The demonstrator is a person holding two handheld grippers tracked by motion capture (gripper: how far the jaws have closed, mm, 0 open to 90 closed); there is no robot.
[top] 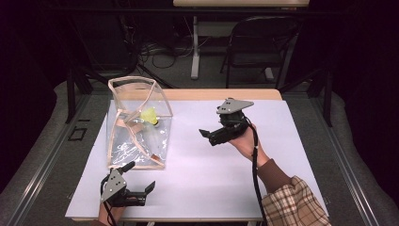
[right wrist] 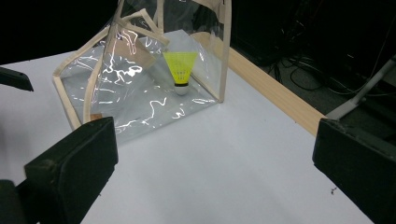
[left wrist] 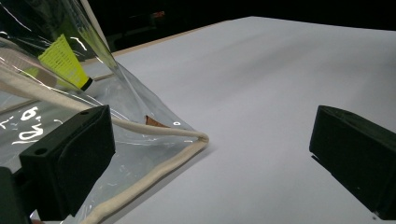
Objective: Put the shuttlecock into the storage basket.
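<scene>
A clear plastic bag (top: 139, 134) with beige trim stands open on the left of the white table (top: 226, 179). A yellow shuttlecock (top: 150, 115) sits inside it, cork end down (right wrist: 180, 70). My left gripper (top: 139, 176) is open at the table's front left, just in front of the bag. In the left gripper view the bag's trimmed bottom corner (left wrist: 198, 136) lies between the wide-apart jaws. My right gripper (top: 207, 136), held in a hand at mid-table, is open and empty. It points left at the bag (right wrist: 135, 93) from a distance.
A wooden table edge (right wrist: 275, 100) runs along the far side behind the bag. Beyond the table stand a dark chair (top: 263, 42) and a table leg with cables on the floor (top: 195, 52). A plaid sleeve (top: 294, 202) comes in at the bottom right.
</scene>
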